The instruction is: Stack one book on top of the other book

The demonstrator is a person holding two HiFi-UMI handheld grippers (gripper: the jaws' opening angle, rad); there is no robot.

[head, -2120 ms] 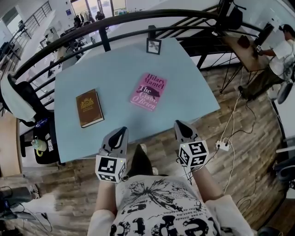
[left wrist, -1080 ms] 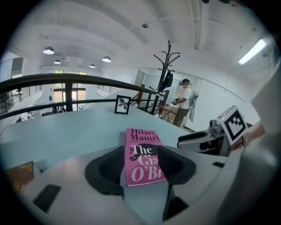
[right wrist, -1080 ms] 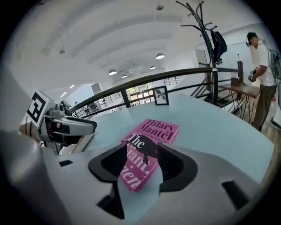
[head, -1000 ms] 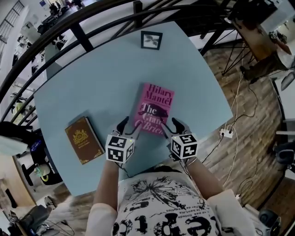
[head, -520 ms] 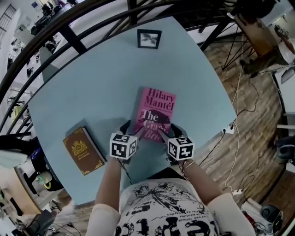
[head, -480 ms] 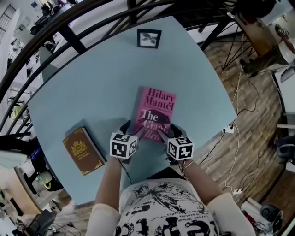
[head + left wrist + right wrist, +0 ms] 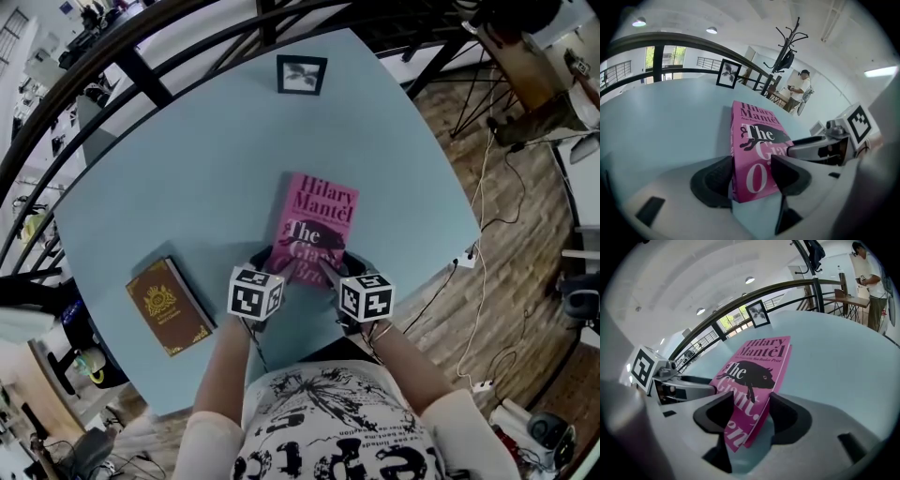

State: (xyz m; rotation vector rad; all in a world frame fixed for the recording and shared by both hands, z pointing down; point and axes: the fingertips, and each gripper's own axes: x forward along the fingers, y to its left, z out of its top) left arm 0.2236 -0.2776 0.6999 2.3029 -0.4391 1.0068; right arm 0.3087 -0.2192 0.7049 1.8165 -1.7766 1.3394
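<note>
A pink paperback [image 7: 316, 225] lies flat on the light blue table [image 7: 187, 159]. My left gripper [image 7: 270, 259] is at its near left corner, and in the left gripper view the pink paperback [image 7: 754, 136] runs between the wide jaws of the left gripper [image 7: 750, 176]. My right gripper [image 7: 334, 264] is at the near right corner. Its jaws have just been closing, and the corner of the pink paperback [image 7: 757, 371] lies between the jaws of the right gripper [image 7: 747, 417] with no firm pinch showing. A brown hardback [image 7: 169, 306] lies to the left, apart from both.
A small framed picture [image 7: 301, 73] stands at the table's far edge, before a dark curved railing [image 7: 141, 70]. Wooden floor with cables and a socket strip [image 7: 466, 258] lies to the right. Each gripper's marker cube shows in the other's view. A person [image 7: 869, 268] stands far off.
Both grippers came from the table's near edge forward and down to the pink book's near corners. Over the last half second they have hardly shifted.
</note>
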